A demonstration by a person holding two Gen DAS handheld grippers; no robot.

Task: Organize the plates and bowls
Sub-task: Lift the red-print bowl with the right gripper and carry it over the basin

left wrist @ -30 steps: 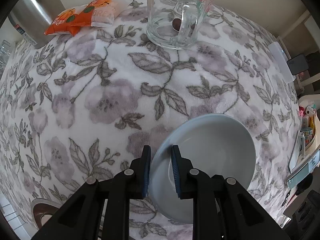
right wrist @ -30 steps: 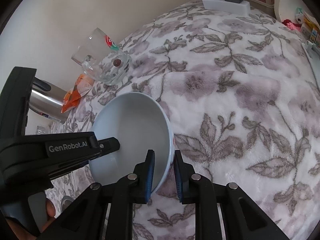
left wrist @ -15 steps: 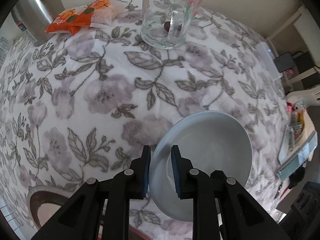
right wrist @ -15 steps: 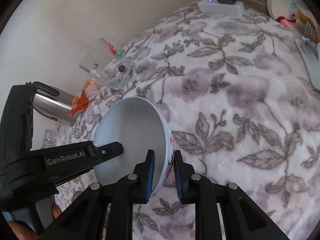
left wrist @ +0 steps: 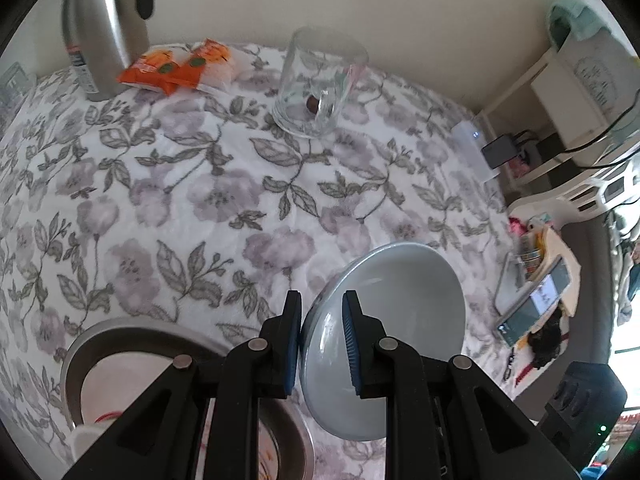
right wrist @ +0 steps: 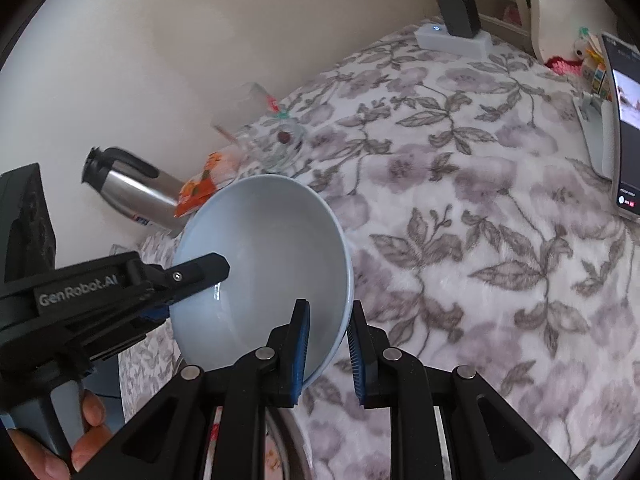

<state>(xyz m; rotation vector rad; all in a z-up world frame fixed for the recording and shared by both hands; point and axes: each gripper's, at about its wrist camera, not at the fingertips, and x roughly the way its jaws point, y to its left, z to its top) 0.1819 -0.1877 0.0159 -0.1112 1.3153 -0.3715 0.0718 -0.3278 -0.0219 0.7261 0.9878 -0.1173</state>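
I have both tongs pinching the pale blue bowl [left wrist: 384,344] — left gripper [left wrist: 320,346], right gripper [right wrist: 326,354] on opposite rims — now risen clear of the floral cloth [left wrist: 180,184], beside the metal basin [left wrist: 120,340], likely its stacking spot.

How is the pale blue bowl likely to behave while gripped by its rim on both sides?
The bowl looks glazed and glossy, so its rim may slip between the pads. It appears rigid ceramic, probably fragile if dropped, though the fleecy floral cloth might cushion it. With the left hand-held gripper and right hand-held gripper pinching opposite rim edges, it seems unlikely to swing.
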